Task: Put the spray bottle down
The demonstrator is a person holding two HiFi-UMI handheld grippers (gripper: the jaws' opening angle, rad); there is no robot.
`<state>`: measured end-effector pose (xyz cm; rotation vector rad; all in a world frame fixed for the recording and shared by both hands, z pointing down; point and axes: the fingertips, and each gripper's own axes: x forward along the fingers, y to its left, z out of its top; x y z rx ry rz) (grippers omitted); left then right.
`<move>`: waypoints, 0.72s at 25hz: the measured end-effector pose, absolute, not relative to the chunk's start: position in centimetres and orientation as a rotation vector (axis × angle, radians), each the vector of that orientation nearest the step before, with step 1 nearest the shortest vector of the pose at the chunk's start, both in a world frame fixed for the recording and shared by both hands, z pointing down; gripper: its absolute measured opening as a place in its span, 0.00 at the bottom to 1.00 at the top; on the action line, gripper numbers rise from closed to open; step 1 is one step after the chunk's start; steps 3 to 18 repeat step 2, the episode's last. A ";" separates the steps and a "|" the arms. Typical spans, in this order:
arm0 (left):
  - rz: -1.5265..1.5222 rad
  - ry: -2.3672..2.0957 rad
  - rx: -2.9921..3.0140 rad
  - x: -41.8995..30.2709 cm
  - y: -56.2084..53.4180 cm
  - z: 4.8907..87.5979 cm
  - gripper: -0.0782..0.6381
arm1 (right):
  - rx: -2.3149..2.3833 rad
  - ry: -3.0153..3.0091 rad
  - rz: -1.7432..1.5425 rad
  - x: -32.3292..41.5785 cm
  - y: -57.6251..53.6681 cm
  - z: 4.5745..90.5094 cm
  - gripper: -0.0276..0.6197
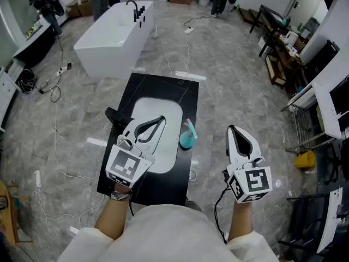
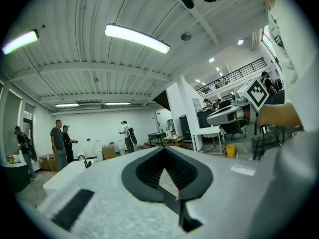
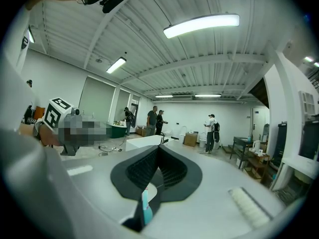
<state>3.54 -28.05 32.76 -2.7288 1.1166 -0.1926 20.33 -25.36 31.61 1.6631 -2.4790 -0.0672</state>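
A teal spray bottle (image 1: 187, 138) with a pink top stands upright on the black counter (image 1: 163, 86), just right of the white basin (image 1: 166, 111). No gripper touches it. My left gripper (image 1: 162, 119) hovers over the basin, shut and empty, its tips to the left of the bottle. My right gripper (image 1: 232, 129) is off the counter's right edge, over the floor, also shut and empty. In the right gripper view the bottle (image 3: 146, 210) shows low through the gap under the closed jaws. The left gripper view shows the right gripper (image 2: 234, 114) held level at the right.
A black faucet (image 1: 114, 115) sits at the basin's left. A white bathtub (image 1: 113, 39) stands beyond the counter. Cables trail over the grey floor (image 1: 229, 75). Desks and racks line the right side, with a yellow object (image 1: 305, 159). Several people stand at the far wall.
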 end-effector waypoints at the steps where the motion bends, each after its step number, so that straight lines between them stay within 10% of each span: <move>1: -0.196 1.122 -2.736 3.5 -28.1 32.9 0.12 | 1.661 -2.479 -0.068 20.3 -25.4 31.6 0.05; 18: -0.200 1.127 -2.744 3.5 -28.2 33.0 0.12 | 1.658 -2.479 -0.068 20.3 -25.5 31.6 0.05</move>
